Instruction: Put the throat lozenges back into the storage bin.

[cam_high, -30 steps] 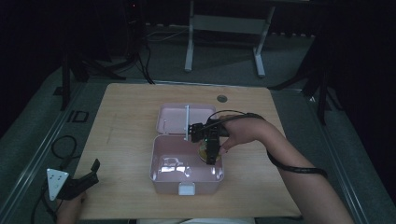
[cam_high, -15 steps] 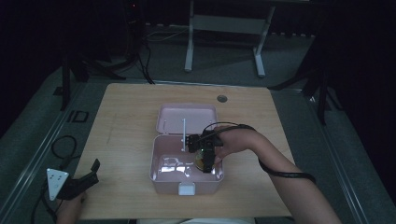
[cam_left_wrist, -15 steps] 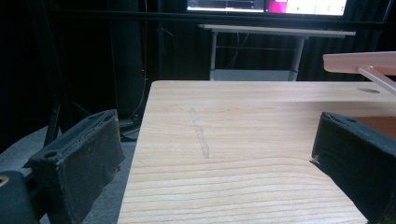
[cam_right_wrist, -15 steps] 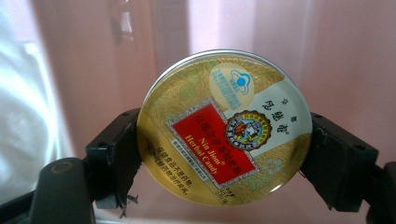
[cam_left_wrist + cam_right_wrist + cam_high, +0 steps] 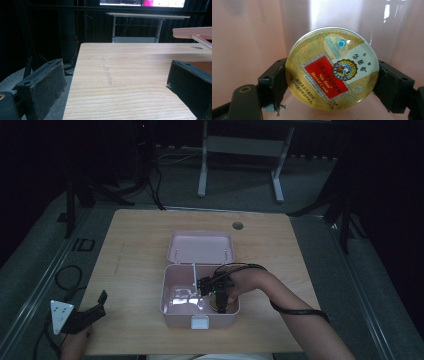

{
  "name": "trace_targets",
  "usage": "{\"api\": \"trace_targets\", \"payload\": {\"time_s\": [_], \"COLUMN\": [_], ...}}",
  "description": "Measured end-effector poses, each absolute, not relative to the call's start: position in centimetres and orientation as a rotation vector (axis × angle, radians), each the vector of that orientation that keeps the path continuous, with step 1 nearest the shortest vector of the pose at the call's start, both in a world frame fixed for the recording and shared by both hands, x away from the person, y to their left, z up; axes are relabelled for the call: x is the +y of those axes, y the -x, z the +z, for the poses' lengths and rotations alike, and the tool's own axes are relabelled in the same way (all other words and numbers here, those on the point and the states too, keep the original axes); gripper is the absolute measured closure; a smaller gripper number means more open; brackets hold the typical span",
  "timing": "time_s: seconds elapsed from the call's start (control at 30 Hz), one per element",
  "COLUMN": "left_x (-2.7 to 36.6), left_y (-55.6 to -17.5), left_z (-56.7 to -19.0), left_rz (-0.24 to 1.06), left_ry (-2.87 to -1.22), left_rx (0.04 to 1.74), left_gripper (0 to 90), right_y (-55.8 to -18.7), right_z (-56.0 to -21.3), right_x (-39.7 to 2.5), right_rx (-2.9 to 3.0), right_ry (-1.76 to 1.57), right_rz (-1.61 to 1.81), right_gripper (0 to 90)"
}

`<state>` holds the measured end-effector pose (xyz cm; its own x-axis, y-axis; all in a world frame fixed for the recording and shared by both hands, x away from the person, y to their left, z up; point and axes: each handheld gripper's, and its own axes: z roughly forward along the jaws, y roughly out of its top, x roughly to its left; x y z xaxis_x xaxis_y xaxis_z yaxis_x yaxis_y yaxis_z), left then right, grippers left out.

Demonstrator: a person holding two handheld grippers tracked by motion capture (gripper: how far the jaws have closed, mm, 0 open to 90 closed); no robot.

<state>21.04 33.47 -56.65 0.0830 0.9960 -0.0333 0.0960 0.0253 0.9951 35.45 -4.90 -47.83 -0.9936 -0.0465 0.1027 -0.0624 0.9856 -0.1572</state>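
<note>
Now candy tin (image 5: 332, 68) btwn right gripper (image 5: 332, 82) jaws, inside pink box (image 5: 172, 307).

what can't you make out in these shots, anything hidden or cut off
- High view: the candy tin is too small and dark to read, tucked under the right gripper inside the pink box.
- Right gripper view: the tin's underside and whether it touches the box floor, hidden by the tin itself.
- Left gripper view: most of the box, cut off by the right edge.
- High view: the left gripper holder's hand, cut off by the bottom edge.
</note>
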Motion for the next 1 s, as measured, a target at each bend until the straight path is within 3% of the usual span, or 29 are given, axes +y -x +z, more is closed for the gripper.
{"api": "trace_targets", "payload": {"time_s": [0.57,1.0], "left_x": [33.5,33.4], "left_y": [-21.1,-21.1], "left_z": [-56.6,-56.6], "left_rz": [1.065,1.067], "left_ry": [-1.301,-1.301], "left_rx": [1.227,1.227], "left_gripper": [2.4,2.4], "right_y": [-35.7,-35.8], "right_z": [-49.8,-45.4], "right_x": [-5.1,-5.5], "right_rx": [-2.985,-3.025], "right_ry": [-0.068,-0.034], "right_rz": [0.256,0.124], "right_gripper": [18.6,16.0]}}
